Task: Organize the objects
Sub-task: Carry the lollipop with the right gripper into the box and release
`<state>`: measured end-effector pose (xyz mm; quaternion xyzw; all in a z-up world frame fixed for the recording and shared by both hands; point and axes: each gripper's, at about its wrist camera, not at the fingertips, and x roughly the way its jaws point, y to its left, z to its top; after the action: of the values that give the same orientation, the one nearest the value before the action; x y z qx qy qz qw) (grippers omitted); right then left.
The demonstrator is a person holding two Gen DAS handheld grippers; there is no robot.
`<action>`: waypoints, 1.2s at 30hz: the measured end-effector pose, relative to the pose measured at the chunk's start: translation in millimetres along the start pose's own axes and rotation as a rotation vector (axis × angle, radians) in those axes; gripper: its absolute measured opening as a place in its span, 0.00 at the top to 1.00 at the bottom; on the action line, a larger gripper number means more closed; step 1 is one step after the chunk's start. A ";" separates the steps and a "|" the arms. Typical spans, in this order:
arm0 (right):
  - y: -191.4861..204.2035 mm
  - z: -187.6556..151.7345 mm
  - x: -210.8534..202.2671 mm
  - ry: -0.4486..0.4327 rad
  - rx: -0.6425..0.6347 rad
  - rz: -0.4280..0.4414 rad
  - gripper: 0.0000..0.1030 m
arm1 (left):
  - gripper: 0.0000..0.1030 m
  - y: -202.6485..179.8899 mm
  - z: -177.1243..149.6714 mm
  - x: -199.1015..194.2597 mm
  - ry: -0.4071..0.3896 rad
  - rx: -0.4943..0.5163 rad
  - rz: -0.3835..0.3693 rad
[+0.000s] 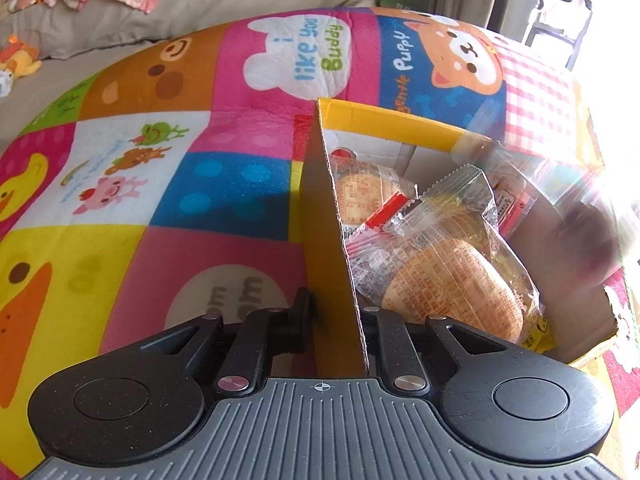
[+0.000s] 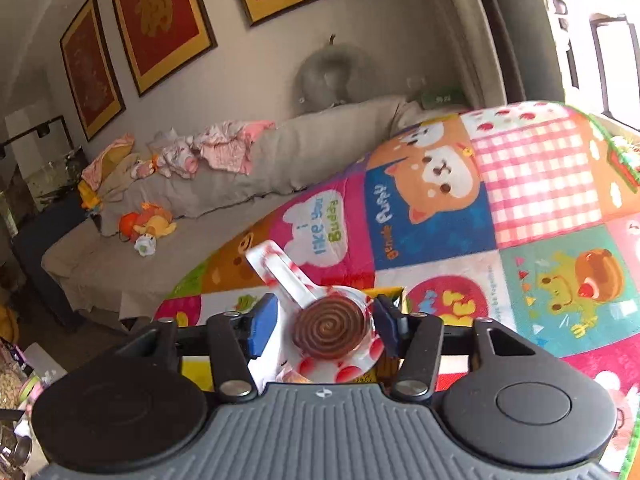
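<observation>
Left gripper (image 1: 334, 316) clenched on yellow cardboard box (image 1: 400, 118) wall, right gripper (image 2: 326, 326) jaws released around brown spiral lollipop (image 2: 330, 326) above the box, white stick pointing away up-left

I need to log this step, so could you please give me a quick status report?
Left gripper shut on yellow cardboard box wall. Right gripper open around wrapped brown spiral lollipop. Wrapped buns already in box. Nothing blocking.
</observation>
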<state>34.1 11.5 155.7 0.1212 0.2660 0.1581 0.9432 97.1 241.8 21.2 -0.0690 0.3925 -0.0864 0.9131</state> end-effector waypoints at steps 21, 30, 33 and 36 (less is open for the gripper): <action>-6.3 -115.6 36.2 0.183 -0.434 -0.049 0.32 | 0.85 -6.2 3.8 2.5 0.018 0.034 0.017; -32.6 -93.4 67.4 0.131 -0.387 -0.208 0.33 | 0.77 -55.9 82.1 91.5 0.052 0.138 -0.029; -53.3 -77.7 92.0 0.095 -0.358 -0.302 0.33 | 0.63 -57.7 99.6 109.7 0.021 0.128 0.074; -70.9 -69.5 112.5 0.105 -0.306 -0.361 0.33 | 0.63 -54.5 99.6 112.8 -0.035 0.151 0.088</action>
<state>104.1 -2.9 23.8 -0.0812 0.3051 0.0316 0.9483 240.3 170.6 20.3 0.0159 0.3716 -0.0743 0.9253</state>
